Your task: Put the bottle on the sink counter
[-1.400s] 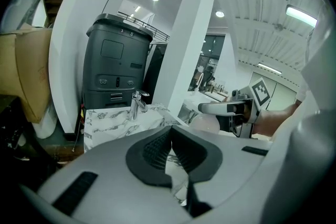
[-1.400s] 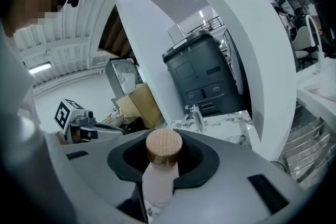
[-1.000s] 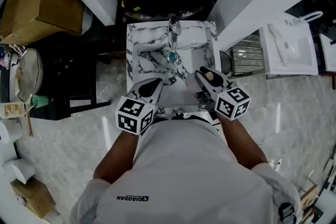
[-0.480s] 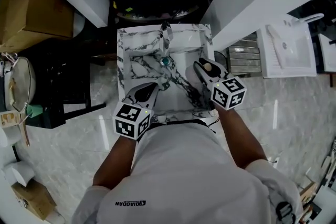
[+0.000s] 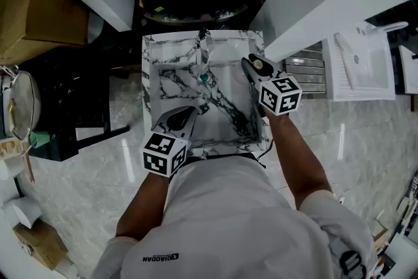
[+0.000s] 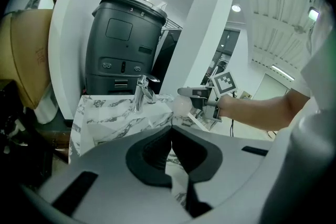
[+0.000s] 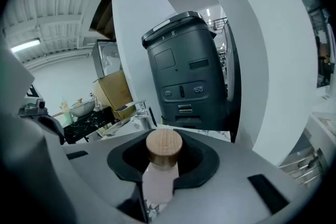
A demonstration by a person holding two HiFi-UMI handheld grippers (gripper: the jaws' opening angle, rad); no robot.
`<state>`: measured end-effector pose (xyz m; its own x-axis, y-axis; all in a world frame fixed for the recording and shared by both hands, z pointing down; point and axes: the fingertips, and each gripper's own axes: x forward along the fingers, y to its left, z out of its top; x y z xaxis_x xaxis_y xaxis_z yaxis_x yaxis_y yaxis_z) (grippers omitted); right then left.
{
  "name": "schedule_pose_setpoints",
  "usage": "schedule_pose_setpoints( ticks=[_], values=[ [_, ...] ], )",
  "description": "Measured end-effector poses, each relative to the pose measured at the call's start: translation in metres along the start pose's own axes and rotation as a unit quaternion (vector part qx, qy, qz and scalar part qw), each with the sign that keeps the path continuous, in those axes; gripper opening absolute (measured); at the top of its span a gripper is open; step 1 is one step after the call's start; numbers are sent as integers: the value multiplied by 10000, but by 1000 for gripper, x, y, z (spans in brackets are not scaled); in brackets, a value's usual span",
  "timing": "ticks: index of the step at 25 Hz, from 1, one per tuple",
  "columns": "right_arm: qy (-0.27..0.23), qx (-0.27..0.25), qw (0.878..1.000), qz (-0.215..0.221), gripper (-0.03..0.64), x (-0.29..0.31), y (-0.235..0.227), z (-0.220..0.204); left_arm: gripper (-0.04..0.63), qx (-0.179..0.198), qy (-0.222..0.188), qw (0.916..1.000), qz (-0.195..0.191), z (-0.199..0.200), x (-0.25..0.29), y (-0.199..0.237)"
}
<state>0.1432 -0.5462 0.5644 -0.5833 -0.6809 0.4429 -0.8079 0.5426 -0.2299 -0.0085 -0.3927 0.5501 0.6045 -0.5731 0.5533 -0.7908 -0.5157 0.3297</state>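
Your left gripper [image 5: 185, 115] was closed with nothing between its jaws, above the front-left edge of the sink [image 5: 148, 85]. The open basin [image 5: 225, 111] lay between both grippers. Your right gripper [image 5: 253, 66] was clamped on 1 bottle [image 7: 159, 178], over the right rear rim.

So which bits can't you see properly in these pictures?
1. Bottom of the bottle: right gripper view, hidden by the body of the right hand-held gripper.
2. Near rim of the sink: head view, partly covered by the person's shirt.
3. Handle of the tap: head view, too small.
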Motion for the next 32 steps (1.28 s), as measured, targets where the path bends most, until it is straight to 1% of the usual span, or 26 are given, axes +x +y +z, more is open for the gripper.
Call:
schedule_pose_setpoints(
  ticks=[10, 16, 21, 28, 32],
  values=[
    [78, -336, 9992, -218, 127, 39, -34, 5, 15, -122, 137, 9996, 201, -13, 1, 14],
    [100, -716, 9971, -250, 127, 60, -42, 8, 15, -146, 202, 9994, 260, -15, 5, 18],
    [116, -786, 9964, -285, 127, 73, -51, 7, 15, -230, 230, 9991, 277, -17, 7, 17],
    [140, -954, 9946, -391, 127, 85, -62, 0, 15, -248, 294, 9989, 275, -20, 12, 15],
    [182, -1075, 9934, -351, 127, 91, -62, -6, 15, -285, 337, 9986, 300, -21, 12, 15]
  ],
)
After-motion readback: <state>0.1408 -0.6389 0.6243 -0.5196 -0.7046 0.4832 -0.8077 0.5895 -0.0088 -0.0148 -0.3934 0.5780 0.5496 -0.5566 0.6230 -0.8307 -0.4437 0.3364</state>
